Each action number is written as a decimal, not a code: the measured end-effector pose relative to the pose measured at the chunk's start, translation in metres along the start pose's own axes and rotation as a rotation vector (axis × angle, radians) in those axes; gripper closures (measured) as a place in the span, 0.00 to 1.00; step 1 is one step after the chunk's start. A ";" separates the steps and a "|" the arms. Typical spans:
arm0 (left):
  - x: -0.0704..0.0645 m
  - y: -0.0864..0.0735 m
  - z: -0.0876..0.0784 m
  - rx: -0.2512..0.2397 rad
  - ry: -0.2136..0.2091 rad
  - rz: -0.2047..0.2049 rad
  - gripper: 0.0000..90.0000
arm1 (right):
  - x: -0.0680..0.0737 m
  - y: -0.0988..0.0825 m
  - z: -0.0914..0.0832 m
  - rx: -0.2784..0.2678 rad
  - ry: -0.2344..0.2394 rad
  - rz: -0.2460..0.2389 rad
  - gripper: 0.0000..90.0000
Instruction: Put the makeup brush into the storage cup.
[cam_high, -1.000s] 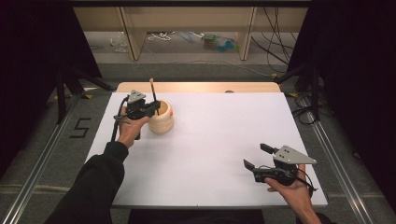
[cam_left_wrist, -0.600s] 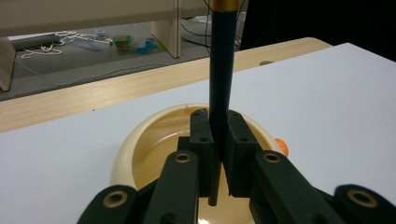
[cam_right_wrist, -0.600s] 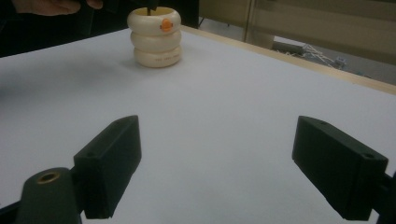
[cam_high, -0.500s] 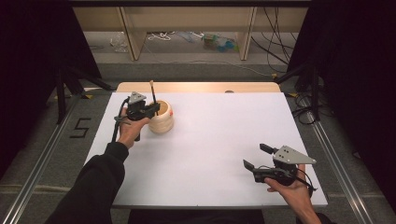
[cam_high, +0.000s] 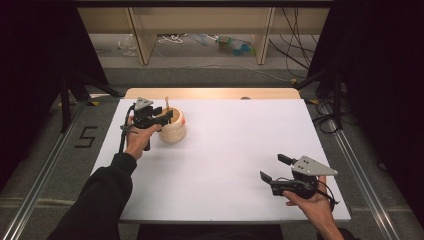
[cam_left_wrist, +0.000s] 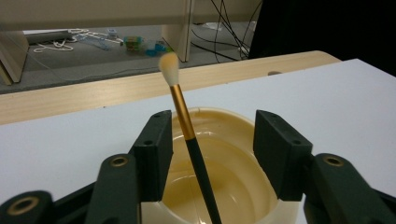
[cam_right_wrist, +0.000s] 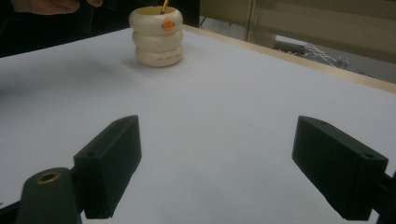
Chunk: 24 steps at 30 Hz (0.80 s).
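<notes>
- The makeup brush with a black handle, gold ferrule and cream bristle tip (cam_left_wrist: 187, 128) stands tilted inside the cream ribbed round holder (cam_high: 173, 128), bristles up; in the left gripper view it rises through the middle of the frame, its tip leaning toward the upper left.
- In the high view the holder sits in the upper left part of the white table sheet (cam_high: 235, 150), with the brush handle poking above its rim.
- The left gripper (cam_high: 167, 116) is at the holder's rim in the high view. Its jaws have just been opening and now stand apart on either side of the brush, with a gap between each pad and the handle, so nothing is gripped.
- The left hand (cam_high: 137, 140) wraps the gripper body just left of the holder, a dark sleeve running toward the lower left corner.
- The right gripper (cam_high: 272, 167) rests in the lower right of the high view, well apart from the holder, jaws wide open over bare white surface.
- In the right gripper view the holder appears at the top, left of centre, bearing a small orange mark (cam_right_wrist: 167, 24).
- A pale wooden table edge (cam_high: 210, 93) runs along the far side of the sheet.
</notes>
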<state>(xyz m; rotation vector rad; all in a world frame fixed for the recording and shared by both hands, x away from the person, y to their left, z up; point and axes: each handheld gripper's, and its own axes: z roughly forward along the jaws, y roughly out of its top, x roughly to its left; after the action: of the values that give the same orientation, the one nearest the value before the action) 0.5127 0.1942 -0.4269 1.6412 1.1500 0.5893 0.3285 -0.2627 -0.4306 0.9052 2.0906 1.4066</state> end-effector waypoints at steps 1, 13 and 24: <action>0.000 0.001 0.000 -0.004 -0.002 -0.008 0.50 | 0.000 0.000 0.000 -0.007 -0.003 -0.010 0.19; -0.005 0.007 -0.019 0.011 -0.051 -0.010 0.32 | 0.000 0.000 -0.001 -0.002 -0.007 0.007 0.18; -0.027 0.005 -0.050 -0.031 -0.069 0.064 0.25 | 0.001 0.000 0.000 -0.010 -0.012 0.012 0.18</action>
<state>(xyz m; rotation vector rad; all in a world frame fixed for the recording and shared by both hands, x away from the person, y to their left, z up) 0.4623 0.1923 -0.3996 1.6643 1.0366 0.5837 0.3280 -0.2623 -0.4303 0.9208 2.0709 1.4133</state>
